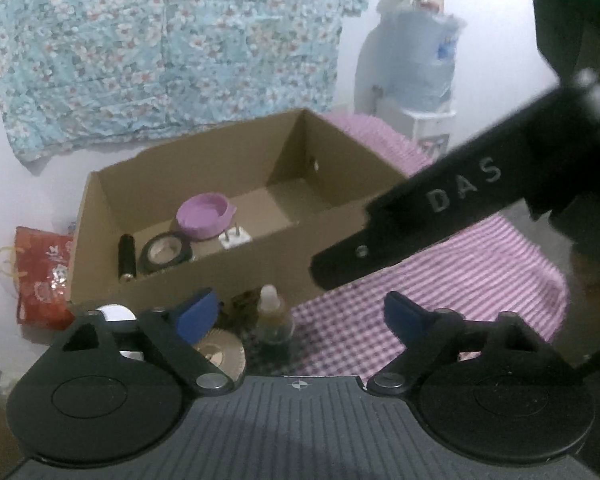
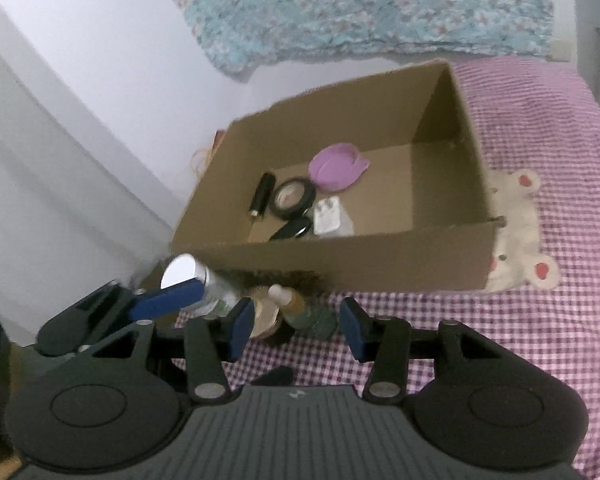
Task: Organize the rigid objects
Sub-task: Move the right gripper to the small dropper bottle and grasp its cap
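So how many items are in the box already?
5: black cylinder at left, tape roll beside it, purple bowl behind, white plug and a dark oval thing in front. The near wall may hide more.

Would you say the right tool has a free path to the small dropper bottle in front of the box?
Probably yes: the right tool is open, and the dropper bottle stands between its fingers, nothing between.

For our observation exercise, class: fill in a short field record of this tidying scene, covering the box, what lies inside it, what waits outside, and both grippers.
container: open cardboard box on checked cloth
inside: purple dish, tape roll, black cylinder, white plug
outside, near front wall: dropper bottle, silver-capped bottle
left hand-held gripper: open, empty
right hand-held gripper: open, empty
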{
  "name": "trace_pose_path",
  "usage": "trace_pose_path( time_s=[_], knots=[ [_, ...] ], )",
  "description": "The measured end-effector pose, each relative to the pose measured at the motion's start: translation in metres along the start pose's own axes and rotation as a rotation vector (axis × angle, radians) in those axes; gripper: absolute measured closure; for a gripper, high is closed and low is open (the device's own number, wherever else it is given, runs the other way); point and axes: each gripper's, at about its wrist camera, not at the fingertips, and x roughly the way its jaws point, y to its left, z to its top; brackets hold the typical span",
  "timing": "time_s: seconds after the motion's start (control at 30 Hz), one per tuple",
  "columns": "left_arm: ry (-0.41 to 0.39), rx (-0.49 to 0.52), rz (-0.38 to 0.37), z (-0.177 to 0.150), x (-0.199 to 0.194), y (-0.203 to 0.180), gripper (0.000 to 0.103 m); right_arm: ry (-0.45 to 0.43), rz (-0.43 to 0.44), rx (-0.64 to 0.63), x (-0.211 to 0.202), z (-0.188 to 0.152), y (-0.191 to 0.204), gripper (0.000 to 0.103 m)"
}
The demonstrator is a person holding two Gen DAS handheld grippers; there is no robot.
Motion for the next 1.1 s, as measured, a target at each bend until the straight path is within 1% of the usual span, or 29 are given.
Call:
trace_pose_path(
  time_s=[0.03, 0.1, 0.13, 0.3, 0.4, 0.47, 0.57, 0.67, 0.7, 0.73, 0.77, 0.83, 0.9, 0.93, 0.97, 1.1],
  knots=[
    [0.000, 0.006, 0.008, -0.003, 0.003, -0.001, 0.027, 0.007, -0.008, -0.015, 0.005, 0.001, 0.004, 0.053],
    [0.013, 0.011, 0.015, -0.005, 0.012, -0.002, 0.029, 0.015, -0.019, -0.043, 0.014, 0.003, 0.010, 0.054],
    [0.016, 0.010, 0.014, -0.005, 0.016, -0.002, 0.033, 0.017, -0.022, -0.055, 0.019, 0.003, 0.013, 0.056],
    [0.038, 0.010, 0.021, -0.007, 0.031, 0.000, 0.046, 0.034, -0.018, -0.092, 0.036, 0.006, 0.019, 0.062],
    [0.048, 0.012, 0.033, -0.008, 0.038, -0.001, 0.048, 0.046, -0.011, -0.109, 0.043, 0.008, 0.022, 0.066],
    [0.055, 0.014, 0.033, -0.010, 0.041, -0.002, 0.049, 0.055, -0.006, -0.121, 0.047, 0.009, 0.023, 0.071],
    [0.059, 0.016, 0.035, -0.011, 0.045, -0.003, 0.050, 0.066, -0.005, -0.134, 0.053, 0.011, 0.023, 0.074],
    [0.058, 0.033, 0.051, -0.012, 0.047, -0.004, 0.051, 0.074, -0.005, -0.139, 0.058, 0.013, 0.021, 0.078],
    [0.058, 0.038, 0.055, -0.013, 0.048, -0.006, 0.053, 0.076, -0.001, -0.143, 0.060, 0.014, 0.021, 0.079],
    [0.056, 0.042, 0.060, -0.014, 0.048, -0.007, 0.057, 0.078, 0.000, -0.146, 0.061, 0.014, 0.021, 0.081],
    [0.054, 0.046, 0.069, -0.014, 0.048, -0.007, 0.060, 0.080, 0.002, -0.150, 0.062, 0.014, 0.021, 0.084],
    [0.048, 0.050, 0.091, -0.014, 0.046, -0.007, 0.074, 0.076, 0.002, -0.153, 0.062, 0.015, 0.021, 0.085],
    [0.041, 0.026, 0.078, -0.013, 0.043, -0.004, 0.076, 0.068, -0.007, -0.158, 0.060, 0.015, 0.022, 0.088],
    [0.036, 0.016, 0.071, -0.011, 0.042, -0.002, 0.081, 0.068, -0.003, -0.157, 0.059, 0.016, 0.022, 0.092],
    [0.027, 0.014, 0.072, -0.010, 0.040, -0.003, 0.083, 0.071, -0.006, -0.154, 0.059, 0.016, 0.022, 0.092],
    [0.016, 0.010, 0.058, -0.008, 0.033, -0.006, 0.084, 0.070, -0.020, -0.152, 0.054, 0.017, 0.022, 0.092]
  ],
)
